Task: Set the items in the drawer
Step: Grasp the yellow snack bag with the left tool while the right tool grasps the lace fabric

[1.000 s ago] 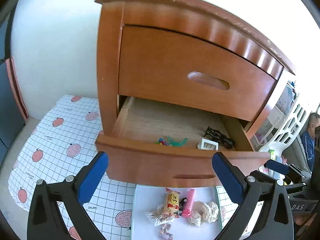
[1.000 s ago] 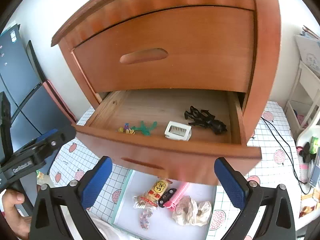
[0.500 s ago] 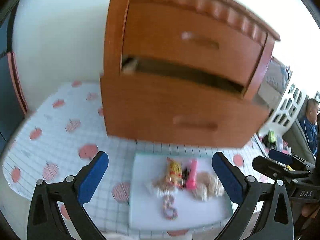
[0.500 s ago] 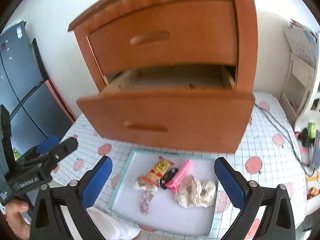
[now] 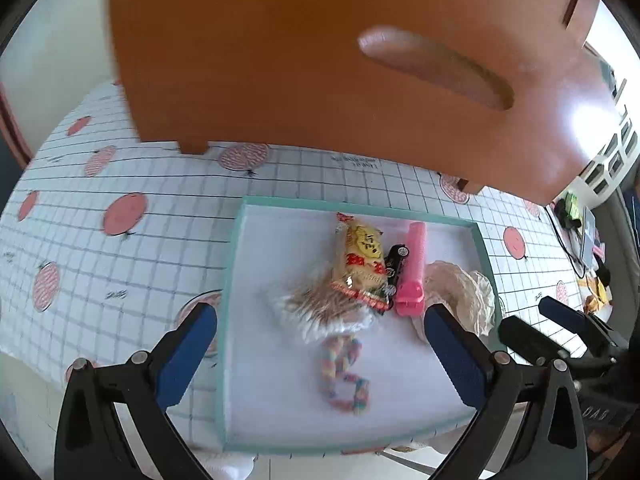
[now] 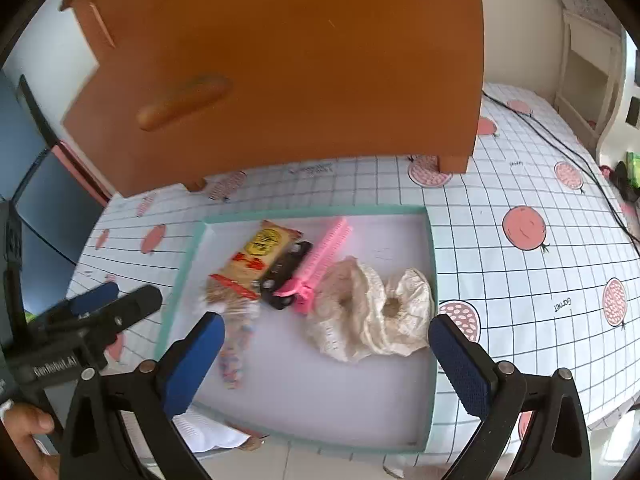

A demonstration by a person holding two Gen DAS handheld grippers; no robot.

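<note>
A white tray with a teal rim [image 5: 231, 280] [image 6: 320, 213] lies on the table under the wooden drawer front [image 5: 320, 60] [image 6: 280, 60]. On it are a yellow snack packet [image 5: 360, 260] [image 6: 260, 252], a black toy car [image 5: 396, 268] [image 6: 286, 276], a pink clip [image 5: 414, 268] [image 6: 320, 264], cream scrunchies [image 5: 460, 292] [image 6: 372, 312], a clear bag of brown sticks [image 5: 320, 308] and a colourful candy string [image 5: 344, 376]. My left gripper [image 5: 318, 320] hangs open over the bag. My right gripper [image 6: 326, 328] hangs open over the scrunchies. The drawer's inside is hidden.
The tablecloth [image 5: 120, 240] [image 6: 540, 280] is a white grid with pink fruit prints. The cabinet's feet [image 6: 452, 164] stand just behind the tray. A black cable [image 6: 560, 140] runs along the right. A white shelf [image 6: 588, 80] stands at the far right. A hand [image 6: 24, 432] holds the left gripper.
Both views have swung down from the open drawer to the tray, and moved closer to it. The drawer's inside has passed out of sight. Both grippers stay open.
</note>
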